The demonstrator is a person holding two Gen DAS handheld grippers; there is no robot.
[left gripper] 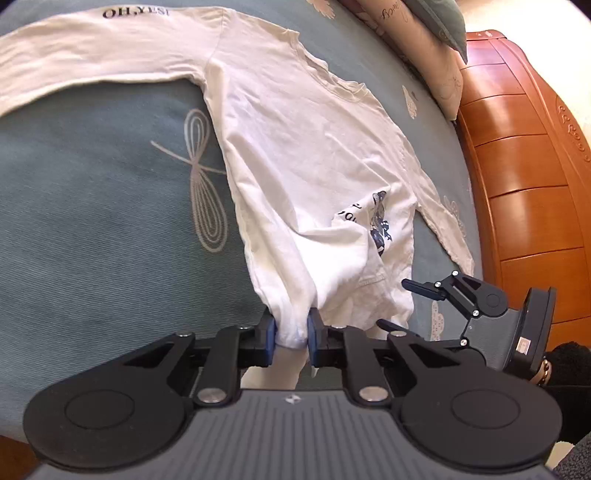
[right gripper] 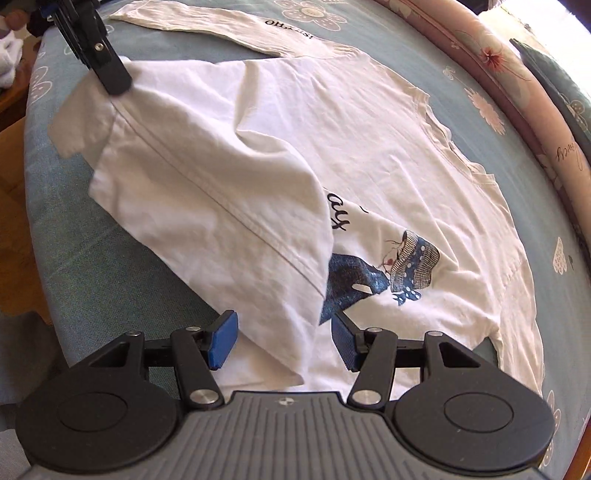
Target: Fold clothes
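Left tongs [left gripper: 291,334] pinching white shirt [left gripper: 295,147] hem; right tongs [right gripper: 282,343] spread astride fold.

You can read "OH,YES!" upside down on the white shirt's sleeve [left gripper: 135,13]; the pillow's [left gripper: 391,14] cursive script stays unreadable.

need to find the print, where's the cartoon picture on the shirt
In the right wrist view, the cartoon print sits on the shirt right of centre, partly under the folded-over hem.
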